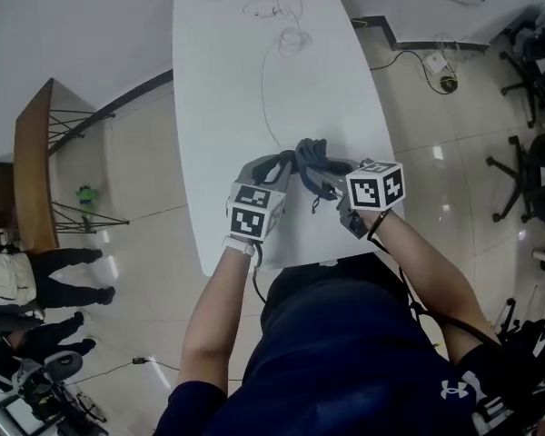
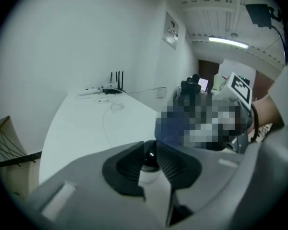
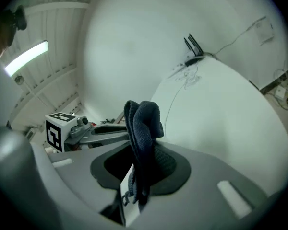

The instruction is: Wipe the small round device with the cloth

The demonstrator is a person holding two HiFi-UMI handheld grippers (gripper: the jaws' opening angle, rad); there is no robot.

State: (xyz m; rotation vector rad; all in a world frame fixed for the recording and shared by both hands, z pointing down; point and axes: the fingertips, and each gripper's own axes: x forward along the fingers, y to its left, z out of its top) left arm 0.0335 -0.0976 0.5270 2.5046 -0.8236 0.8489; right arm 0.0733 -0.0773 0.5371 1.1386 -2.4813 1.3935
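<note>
In the left gripper view a small round device (image 2: 149,164), glossy black on top and white below, sits pinched between the dark pads of my left gripper (image 2: 149,158). My right gripper (image 3: 136,175) is shut on a dark blue cloth (image 3: 144,124) that stands up folded from its jaws. The head view shows both grippers close together over the near part of the white table (image 1: 222,80): the left gripper (image 1: 287,161) points right, the right gripper (image 1: 328,177) points left, and the cloth (image 1: 314,155) is bunched between them. Whether cloth and device touch is hidden.
A thin cable (image 1: 266,98) loops across the table toward a router with antennas (image 2: 114,84) at the far end. The table's near edge lies just below the grippers. A wooden desk (image 1: 32,153) and a standing person (image 1: 45,275) are on the left, office chairs (image 1: 536,175) on the right.
</note>
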